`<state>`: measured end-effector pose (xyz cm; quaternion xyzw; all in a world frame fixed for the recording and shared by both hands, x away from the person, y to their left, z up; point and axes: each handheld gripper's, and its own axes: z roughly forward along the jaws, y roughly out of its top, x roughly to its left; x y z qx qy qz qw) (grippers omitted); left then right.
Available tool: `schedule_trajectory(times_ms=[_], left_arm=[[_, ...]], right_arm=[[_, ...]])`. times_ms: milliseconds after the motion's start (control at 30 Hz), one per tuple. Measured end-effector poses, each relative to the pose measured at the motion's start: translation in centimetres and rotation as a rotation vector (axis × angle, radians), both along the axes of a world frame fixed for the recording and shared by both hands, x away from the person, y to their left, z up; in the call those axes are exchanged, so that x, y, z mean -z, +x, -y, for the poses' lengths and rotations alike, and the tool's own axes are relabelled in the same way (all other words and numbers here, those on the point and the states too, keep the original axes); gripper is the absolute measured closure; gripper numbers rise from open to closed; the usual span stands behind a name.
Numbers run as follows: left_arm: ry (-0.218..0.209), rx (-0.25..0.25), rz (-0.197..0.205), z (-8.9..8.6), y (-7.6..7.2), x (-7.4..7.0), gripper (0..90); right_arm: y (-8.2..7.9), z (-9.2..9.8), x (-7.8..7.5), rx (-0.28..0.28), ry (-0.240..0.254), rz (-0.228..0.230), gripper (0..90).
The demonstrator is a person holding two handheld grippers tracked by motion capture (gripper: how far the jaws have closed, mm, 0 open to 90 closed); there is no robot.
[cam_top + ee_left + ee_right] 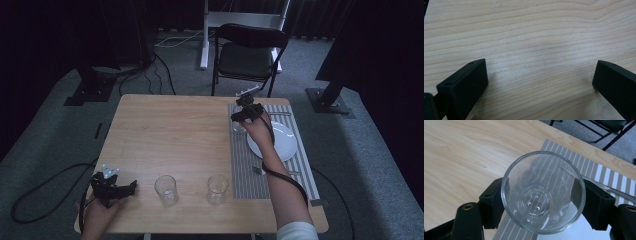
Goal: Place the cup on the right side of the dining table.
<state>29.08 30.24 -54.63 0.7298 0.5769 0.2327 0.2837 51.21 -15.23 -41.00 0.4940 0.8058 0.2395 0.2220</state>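
The right gripper (541, 202) clamped its fingers on a glass (543, 192) at the placemat's (295, 180) eleven o'clock corner; the left gripper (540, 82) stood wide open, empty, over the desk (170, 135).

Item count, table and surroundings:
- Clear drinking glasses: three. Two near edge, centre (left one (166, 190), right one (218, 189)); third (543, 192) far right, over placemat.
- Striped placemat (245, 170): one, right side.
- White plate (286, 142): one, on placemat.
- Fork (258, 170): one, on placemat, near plate.
- Handheld grippers: two, left gripper (114, 189) near-left corner, right gripper (246, 114) far right.
- Wooden table (170, 135): one.
- Black folding chair (249, 55): one, beyond far edge.
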Motion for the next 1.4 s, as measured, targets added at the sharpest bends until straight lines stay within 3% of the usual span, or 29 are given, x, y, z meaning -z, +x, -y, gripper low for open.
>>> schedule_trajectory(times_ms=[300, 733, 1200, 1400], left_arm=[[0.000, -0.001, 0.000, 0.0, 0.0, 0.0, 0.5], [0.000, -0.008, 0.000, 0.1, -0.1, 0.0, 0.5], [0.000, -0.008, 0.001, 0.1, -0.1, 0.0, 0.5], [0.000, -0.008, 0.000, 0.1, -0.1, 0.0, 0.5]], right_arm=[[2.4, 0.4, 1.5, 0.049, -0.023, -0.019, 28.4], [4.6, 1.0, 3.0, 0.074, 0.020, -0.043, 28.3], [4.9, 1.2, 3.3, 0.063, 0.025, -0.048, 27.4], [4.4, 1.8, 3.0, 0.096, 0.055, -0.042, 19.2]])
